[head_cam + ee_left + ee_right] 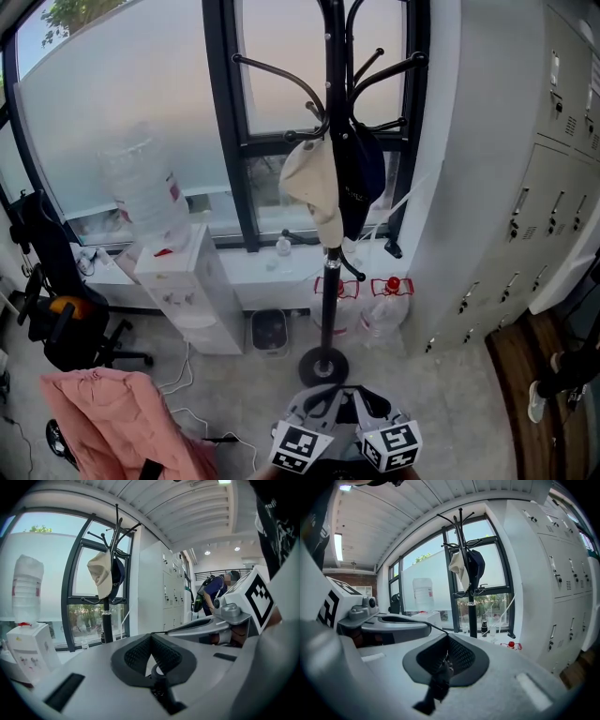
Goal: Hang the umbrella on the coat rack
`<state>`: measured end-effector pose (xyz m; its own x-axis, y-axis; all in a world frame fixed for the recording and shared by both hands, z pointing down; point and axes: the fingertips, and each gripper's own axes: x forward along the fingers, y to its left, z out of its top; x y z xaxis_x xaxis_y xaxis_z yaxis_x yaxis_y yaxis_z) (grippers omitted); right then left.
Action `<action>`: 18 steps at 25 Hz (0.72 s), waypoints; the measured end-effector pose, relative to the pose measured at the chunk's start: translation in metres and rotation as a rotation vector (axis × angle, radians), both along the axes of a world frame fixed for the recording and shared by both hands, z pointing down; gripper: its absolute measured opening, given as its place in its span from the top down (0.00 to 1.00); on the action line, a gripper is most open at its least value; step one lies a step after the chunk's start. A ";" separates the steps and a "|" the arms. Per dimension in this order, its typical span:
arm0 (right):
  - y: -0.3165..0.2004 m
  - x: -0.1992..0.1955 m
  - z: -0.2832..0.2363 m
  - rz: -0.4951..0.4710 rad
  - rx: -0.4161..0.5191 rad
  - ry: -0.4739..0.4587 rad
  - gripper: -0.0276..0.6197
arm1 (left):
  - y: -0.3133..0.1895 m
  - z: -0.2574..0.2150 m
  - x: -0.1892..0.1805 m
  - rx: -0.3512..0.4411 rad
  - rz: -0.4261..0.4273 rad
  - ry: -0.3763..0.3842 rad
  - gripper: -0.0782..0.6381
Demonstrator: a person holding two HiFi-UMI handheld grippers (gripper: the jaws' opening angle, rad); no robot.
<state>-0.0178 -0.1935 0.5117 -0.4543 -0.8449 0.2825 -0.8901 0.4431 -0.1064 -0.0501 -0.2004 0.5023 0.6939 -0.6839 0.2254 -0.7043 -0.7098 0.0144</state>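
Head view: coat rack [328, 300] stands dead ahead. It is a black metal pole with curved hook arms and a round base, and its top is cut off by the frame. A beige cap [314, 183] and a dark cap [361, 178] hang on it. The left gripper [319, 405] and right gripper [375, 405] sit side by side at the bottom edge, showing only grey shells and marker cubes. Whatever is under them is out of shot. The clear water bottle [141, 187] on the white dispenser [183, 291] is blurred. A pink garment [112, 412] is at lower left, grey metal lockers [553, 216] at right.

Left gripper view: the ribbed black pads meet at the tips, so the jaws are fully closed. A thin dark loop [158, 670] is pinched at their base.

Right gripper view: same closed state, with a limp dark strap [440, 677] clamped between the pads and hanging toward the camera.

The umbrella body isn't identifiable in any view. I can't tell if the loop and strap belong to it. Neither piece is near the rack hooks.
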 end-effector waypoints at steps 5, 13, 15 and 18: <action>-0.022 0.009 -0.011 -0.035 0.027 -0.004 0.95 | -0.020 -0.009 0.009 0.016 -0.019 0.011 0.88; -0.058 0.024 -0.029 -0.087 0.056 -0.022 0.95 | -0.054 -0.027 0.024 0.047 -0.066 -0.009 0.88; -0.067 0.028 -0.031 -0.102 0.064 -0.027 0.95 | -0.062 -0.031 0.028 0.054 -0.080 -0.010 0.88; -0.082 0.033 -0.037 -0.118 0.075 -0.030 0.95 | -0.077 -0.036 0.033 0.075 -0.098 -0.020 0.88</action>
<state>0.0151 -0.2751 0.4743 -0.5592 -0.8031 0.2058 -0.8282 0.5524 -0.0947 -0.0169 -0.2770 0.4661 0.6186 -0.7638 0.1842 -0.7700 -0.6359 -0.0513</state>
